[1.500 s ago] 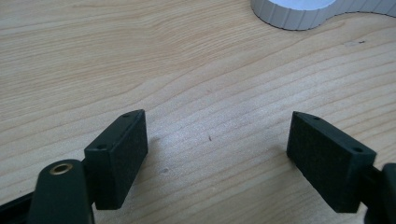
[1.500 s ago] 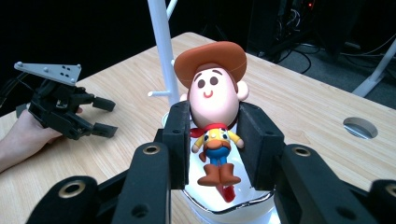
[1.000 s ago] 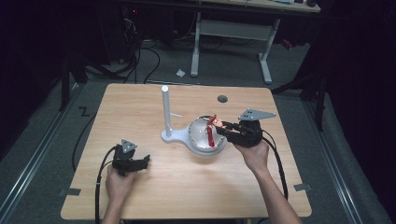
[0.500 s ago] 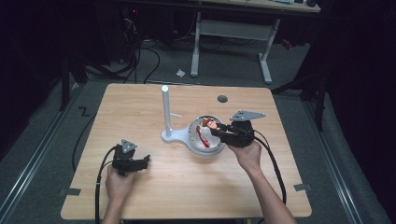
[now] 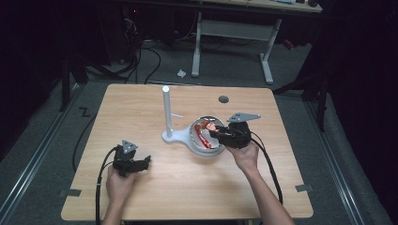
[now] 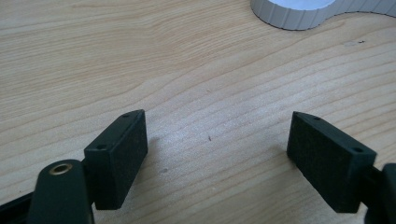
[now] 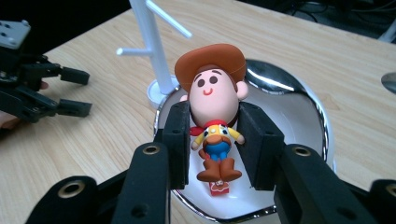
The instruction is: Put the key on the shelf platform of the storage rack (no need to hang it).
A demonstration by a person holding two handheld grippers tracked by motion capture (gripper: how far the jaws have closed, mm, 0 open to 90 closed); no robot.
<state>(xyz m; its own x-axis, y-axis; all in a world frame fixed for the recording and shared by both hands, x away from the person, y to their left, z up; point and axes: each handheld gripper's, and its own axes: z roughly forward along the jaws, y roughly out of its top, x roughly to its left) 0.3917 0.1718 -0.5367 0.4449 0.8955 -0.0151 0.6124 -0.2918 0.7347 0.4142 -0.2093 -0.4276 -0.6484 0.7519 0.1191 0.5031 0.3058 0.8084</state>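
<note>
Since the earlier shot, the right gripper (image 5: 212, 132) had dropped lower with the toy, from above the bowl's rim down into the bowl; the left one hadn't budged.

So the little plastic cowboy figure (image 7: 214, 114), brown hat, big round head, yellow shirt, blue trousers, was pinched between the right gripper's black pads, which pressed on both sides of its head. It hung just off the jaw tips, over the inside of the shiny chrome bowl with the white lining (image 7: 299, 109), boots close to the bottom. Whether they touched, I couldn't tell.

Progress-wise I'd say the carry was done and the figure was nearly placed; what was left was setting it down and letting go.

Its long axis ran head to boots along the line of the jaws: hat pointing away from the gripper, boots back toward it, face up at the camera.

Beyond the bowl, past the jaw tips, stood the white plastic post with side pegs (image 5: 166, 110) on its base. Well off to the side, the left gripper (image 6: 215, 154) rested on the light wooden table (image 5: 281, 183), jaws wide apart and holding nothing.
</note>
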